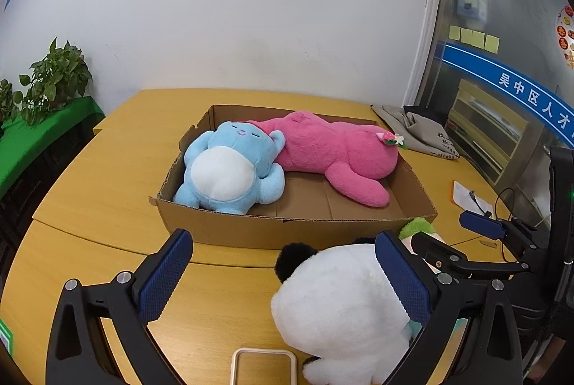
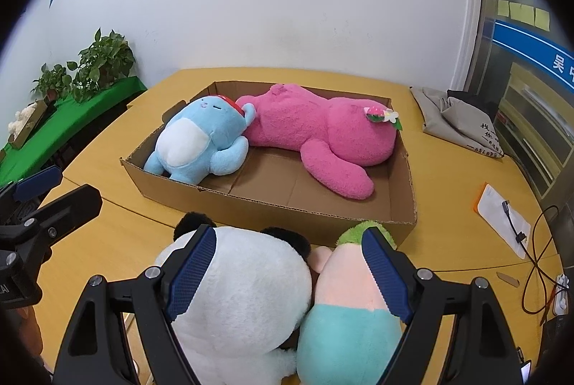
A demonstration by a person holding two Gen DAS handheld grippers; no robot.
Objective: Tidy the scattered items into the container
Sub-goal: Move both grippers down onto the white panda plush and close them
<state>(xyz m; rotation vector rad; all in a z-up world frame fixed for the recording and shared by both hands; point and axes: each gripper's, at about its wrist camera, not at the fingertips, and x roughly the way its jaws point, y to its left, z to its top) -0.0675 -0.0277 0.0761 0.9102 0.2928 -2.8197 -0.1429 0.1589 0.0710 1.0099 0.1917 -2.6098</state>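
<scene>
A shallow cardboard box [image 1: 287, 230] [image 2: 272, 209] sits mid-table. Inside lie a blue plush [image 1: 229, 169] [image 2: 201, 144] at the left and a pink plush [image 1: 333, 151] [image 2: 323, 134] across the back. A white panda plush [image 1: 337, 306] [image 2: 236, 299] and a peach, green and teal plush [image 2: 351, 306] lie on the table in front of the box. My left gripper [image 1: 287, 266] is open, its right finger against the panda. My right gripper [image 2: 287, 263] is open, straddling both plushes.
A yellow wooden table [image 1: 107, 191] holds grey cloth bags [image 2: 459, 123], a white envelope with a cable [image 2: 506, 216] at the right, and a small beige frame [image 1: 263, 367] near my left gripper. Potted plants [image 2: 104, 62] stand on a green shelf at the left.
</scene>
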